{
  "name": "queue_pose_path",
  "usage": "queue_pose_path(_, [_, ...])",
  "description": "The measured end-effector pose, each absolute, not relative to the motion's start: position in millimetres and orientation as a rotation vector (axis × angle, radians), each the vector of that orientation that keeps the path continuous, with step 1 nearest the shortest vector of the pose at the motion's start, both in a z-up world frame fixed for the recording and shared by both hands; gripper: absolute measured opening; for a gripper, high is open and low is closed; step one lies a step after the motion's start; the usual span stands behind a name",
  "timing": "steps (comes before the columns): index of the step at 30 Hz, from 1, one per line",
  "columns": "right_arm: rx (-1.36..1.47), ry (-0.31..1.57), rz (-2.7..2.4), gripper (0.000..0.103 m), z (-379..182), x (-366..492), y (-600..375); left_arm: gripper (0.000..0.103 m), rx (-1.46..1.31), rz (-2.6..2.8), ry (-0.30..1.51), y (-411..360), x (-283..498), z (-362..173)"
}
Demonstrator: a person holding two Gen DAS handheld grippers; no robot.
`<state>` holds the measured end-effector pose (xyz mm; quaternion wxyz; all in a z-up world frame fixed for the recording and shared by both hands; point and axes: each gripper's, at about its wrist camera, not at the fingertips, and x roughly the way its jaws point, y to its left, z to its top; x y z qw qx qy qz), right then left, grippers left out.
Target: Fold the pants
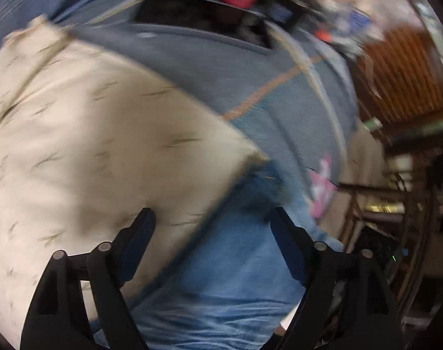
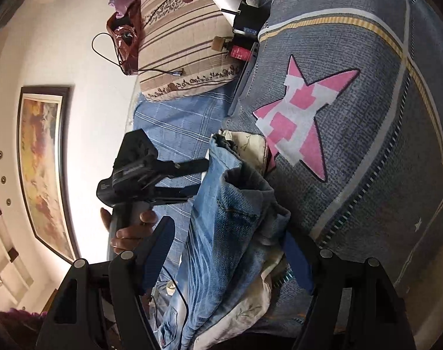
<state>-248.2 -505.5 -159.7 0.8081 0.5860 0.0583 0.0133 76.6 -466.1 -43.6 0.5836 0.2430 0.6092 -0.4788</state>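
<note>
Blue jeans lie bunched on a cream printed cloth on the bed. My right gripper stands open around the denim: the fabric rests against the right finger, and a gap shows at the left finger. A hand holds my left gripper, whose tips reach the jeans' edge. In the blurred left wrist view my left gripper is open, pointing down over the jeans, with the cream cloth to the left. Nothing is pinched between its jaws.
A grey-blue quilt with a pink star covers the bed's right side. A striped pillow, a cable, a red box and dark items lie at the head. A blue checked sheet and a framed picture are on the left.
</note>
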Motion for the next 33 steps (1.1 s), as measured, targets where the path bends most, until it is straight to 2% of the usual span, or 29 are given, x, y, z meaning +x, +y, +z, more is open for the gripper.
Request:
queue_pose_path(3, [1.27,0.103,0.035,0.074,-163,-251,-505,0.093,0.654,-1.161,1.361,-475,55,-46])
queue_pose_path(5, [1.284,0.089,0.037,0.074,-165,-252,-505,0.094,0.7,-1.21,1.318,-477,43,-45])
queue_pose_path(7, [1.289,0.084,0.031,0.074,-163,-251,-504,0.09,0.71,-1.322,1.329,-478,27,-43])
queue_pose_path(8, [1.287,0.088,0.027,0.074,-163,-251,-504,0.081,0.723,-1.334,1.308,-478,20,-42])
queue_pose_path(9, [1.281,0.094,0.021,0.074,-161,-250,-504,0.064,0.773,-1.335,1.229,-477,11,-39])
queue_pose_path(10, [1.273,0.103,0.011,0.073,-159,-249,-504,0.054,0.822,-1.317,1.172,-478,8,-40])
queue_pose_path(11, [1.261,0.118,-0.009,0.068,-156,-248,-503,0.033,0.855,-1.279,1.144,-477,9,-43])
queue_pose_path(12, [1.24,0.148,-0.053,0.061,-152,-247,-502,0.024,0.841,-1.256,1.148,-477,13,-45])
queue_pose_path(13, [1.215,0.19,-0.102,0.039,-149,-246,-502,0.019,0.773,-1.244,1.188,-474,23,-41])
queue_pose_path(14, [1.207,0.217,-0.128,0.022,-148,-244,-502,0.01,0.723,-1.229,1.215,-471,28,-38])
queue_pose_path(17, [1.18,0.219,-0.15,0.02,-134,-247,-497,0.007,0.659,-1.249,1.18,-455,24,-22])
queue_pose_path(25, [0.755,0.297,-0.205,0.02,-37,-242,-440,0.006,0.488,-1.305,1.098,-400,15,28])
queue_pose_path(33, [0.613,0.371,-0.058,0.02,-8,-199,-370,0.008,0.304,-1.193,1.142,-316,48,38])
